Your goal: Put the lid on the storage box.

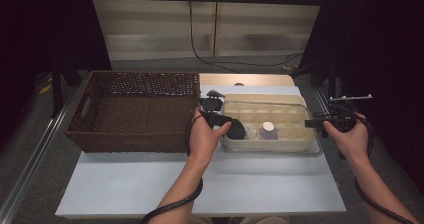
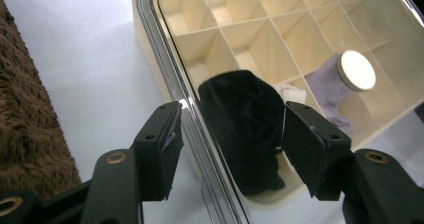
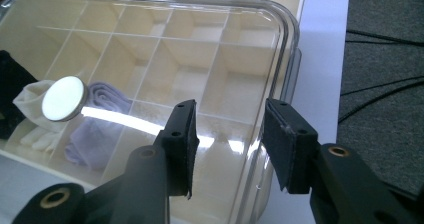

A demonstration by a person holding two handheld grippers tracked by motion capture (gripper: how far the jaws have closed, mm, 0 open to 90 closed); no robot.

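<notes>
High view: a cream divided box [image 1: 295, 139] under a clear lid [image 1: 265, 101] sits on the white table [image 1: 200, 184], its left wall near a brown wicker basket [image 1: 135, 109]. The left gripper [image 1: 216, 118] is at the box's near-left corner, squeezed between box and basket. The right gripper [image 1: 320, 122] is at the box's right end, beside the table's right edge, where the top gives way to dark floor. In front of the box the table lies bare up to the near edge. A black cloth [image 1: 237, 129] and a purple roll [image 1: 268, 132] lie in the front compartments.

Left gripper view: the left gripper [image 2: 230, 144] has its jaws apart, straddling the rounded rim of the lid [image 2: 170, 74]. One pad is outside over the table [image 2: 90, 64], the other is over the box. The cloth [image 2: 245, 124], dull and soft, lies beneath the glossy lid between the pads. Thin cream partitions make square cells. The roll [image 2: 325, 89] is beyond, beside a round white glare spot. The basket [image 2: 25, 134], coarse and fuzzy here, fills the left edge.

Right gripper view: the right gripper [image 3: 230, 144] has its jaws apart and holds nothing, just over the lid's [image 3: 200, 44] curved right corner. One pad is over the lid, the other beside its rim. A narrow strip of table [image 3: 325, 44] runs between box and grey floor [image 3: 385, 84]. The roll [image 3: 95, 129], ribbed and folded, and a white cloth [image 3: 30, 99] lie at left.
</notes>
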